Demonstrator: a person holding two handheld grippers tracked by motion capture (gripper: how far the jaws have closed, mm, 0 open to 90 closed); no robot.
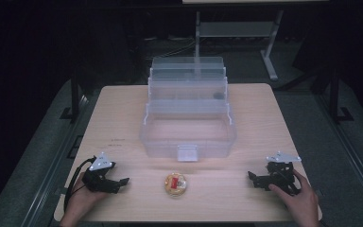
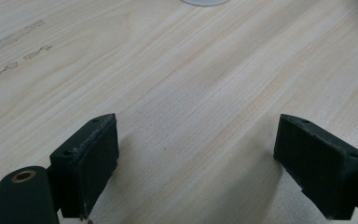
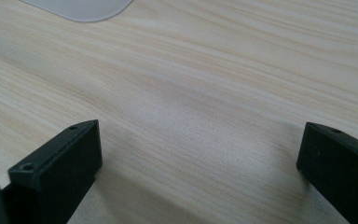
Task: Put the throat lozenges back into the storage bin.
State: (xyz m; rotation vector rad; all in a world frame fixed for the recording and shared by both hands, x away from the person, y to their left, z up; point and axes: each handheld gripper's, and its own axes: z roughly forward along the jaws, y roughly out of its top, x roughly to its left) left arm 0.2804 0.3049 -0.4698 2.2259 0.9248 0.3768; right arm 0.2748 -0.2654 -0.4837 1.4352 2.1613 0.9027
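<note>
While both gripper views look only at bare wood between wide-apart jaws, the high view gives the whole tabletop (image 1: 123, 118). At the near edge the left tool (image 1: 123, 181) and the right tool (image 1: 251, 176) rest released, holding nothing. Between them lies a small round container (image 1: 175, 184), yellowish with a red centre. Farther stands a clear tiered box (image 1: 187, 142), open.

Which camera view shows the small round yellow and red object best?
The high view: the round object lies whole on the table, between both grippers and before the clear box. The left gripper view catches a pale edge at its top right corner, perhaps this object; the right gripper view shows bare wood.
</note>
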